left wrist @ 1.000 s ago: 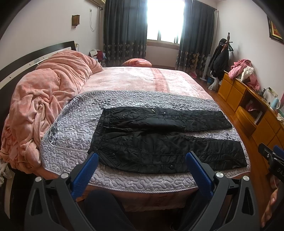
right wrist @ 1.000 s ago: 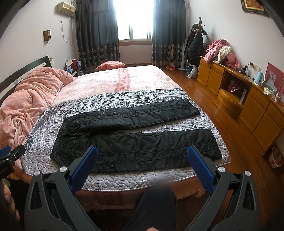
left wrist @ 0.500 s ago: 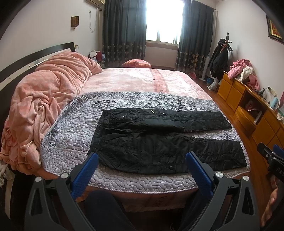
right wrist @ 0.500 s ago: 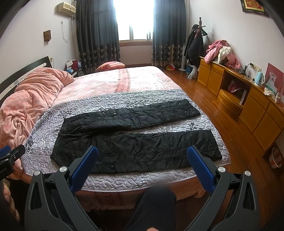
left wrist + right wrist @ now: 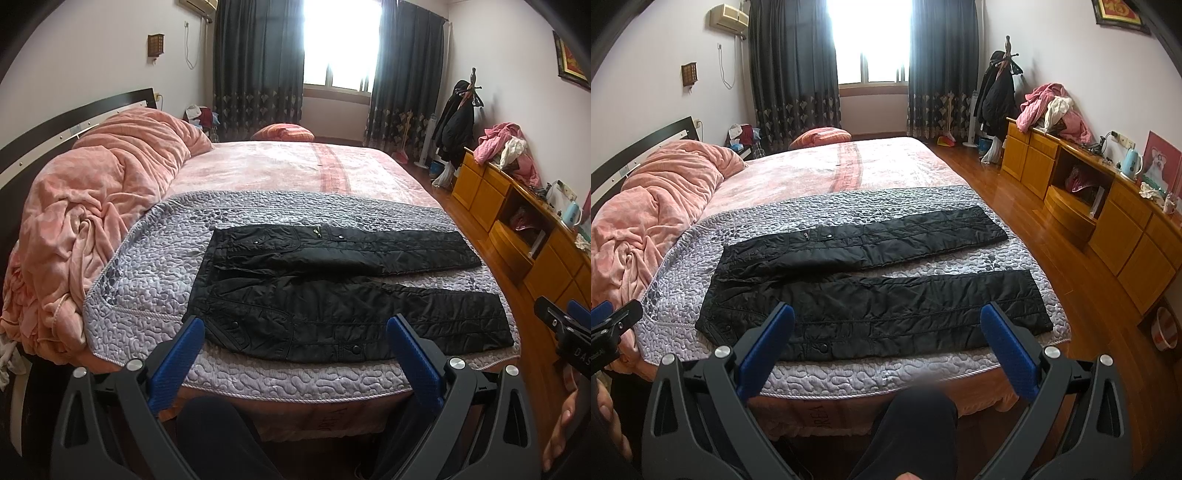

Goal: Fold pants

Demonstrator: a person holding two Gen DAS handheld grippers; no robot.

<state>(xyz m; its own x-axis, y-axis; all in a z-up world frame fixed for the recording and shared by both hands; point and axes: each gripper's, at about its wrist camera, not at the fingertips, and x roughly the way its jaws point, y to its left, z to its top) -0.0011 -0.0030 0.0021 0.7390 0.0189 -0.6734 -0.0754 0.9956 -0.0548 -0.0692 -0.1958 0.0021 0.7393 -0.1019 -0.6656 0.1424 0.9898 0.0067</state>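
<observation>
A pair of black quilted pants (image 5: 343, 295) lies flat and unfolded on the grey quilted cover (image 5: 155, 280) along the near edge of the bed (image 5: 280, 170), waistband toward the headboard end and the two legs apart, reaching toward the foot edge. The left gripper (image 5: 295, 343) and the right gripper (image 5: 886, 332) both hang before that near edge, jaws spread wide, holding nothing and apart from the fabric.

Daylight blows out the window (image 5: 338, 40); room dim, sharp, with fisheye-curved, dark-vignetted edges.
</observation>
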